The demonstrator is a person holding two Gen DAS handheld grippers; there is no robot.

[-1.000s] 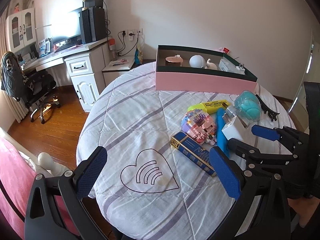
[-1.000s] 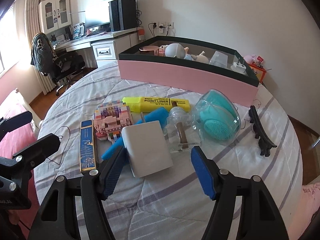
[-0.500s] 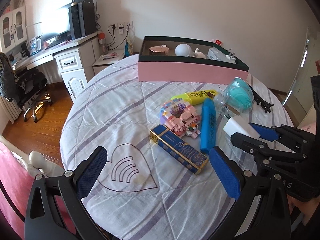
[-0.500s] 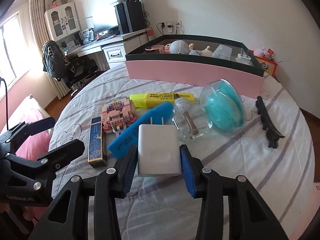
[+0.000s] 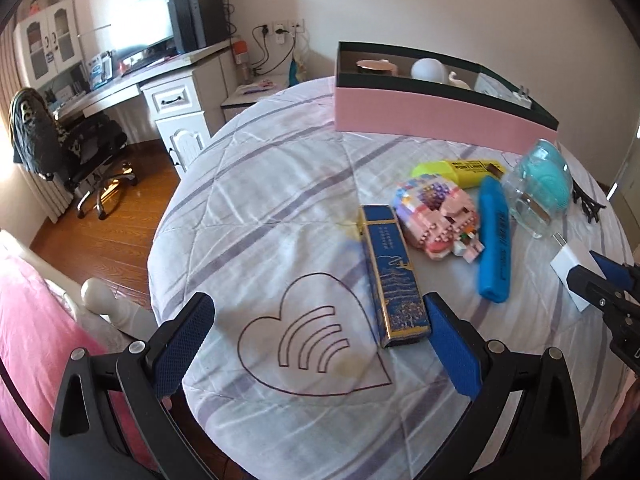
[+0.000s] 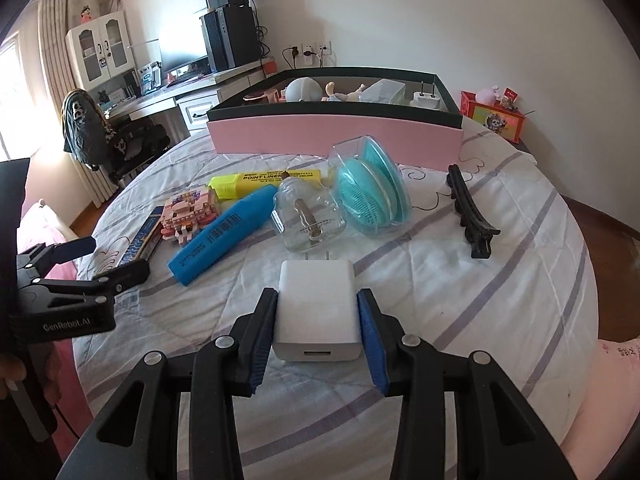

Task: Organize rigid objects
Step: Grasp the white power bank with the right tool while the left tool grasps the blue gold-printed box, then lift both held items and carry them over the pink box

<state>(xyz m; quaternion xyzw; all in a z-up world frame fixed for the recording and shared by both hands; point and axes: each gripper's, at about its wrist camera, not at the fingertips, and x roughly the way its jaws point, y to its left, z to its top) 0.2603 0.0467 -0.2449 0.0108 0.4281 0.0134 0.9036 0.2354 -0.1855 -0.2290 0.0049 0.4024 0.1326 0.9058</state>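
My right gripper (image 6: 318,336) is shut on a white charger (image 6: 316,308) and holds it just above the round table's near side; the charger also shows in the left wrist view (image 5: 572,270). My left gripper (image 5: 320,340) is open and empty, its right finger beside the near end of a blue-and-gold box (image 5: 394,276). On the table lie a blue highlighter (image 6: 224,234), a yellow highlighter (image 6: 266,180), a pink brick model (image 6: 190,214), a glass bottle (image 6: 308,220), a teal brush in a clear case (image 6: 372,188) and a black hair clip (image 6: 470,212).
A long pink box (image 6: 336,136) with dark inner walls stands at the table's far side and holds several items. The quilted cloth (image 5: 280,208) has a heart drawing (image 5: 312,344). A desk and office chair (image 5: 76,148) stand to the left.
My right gripper closed on the white charger and lifted it back toward the table's near edge. My left gripper moved closer to the blue-and-gold box.
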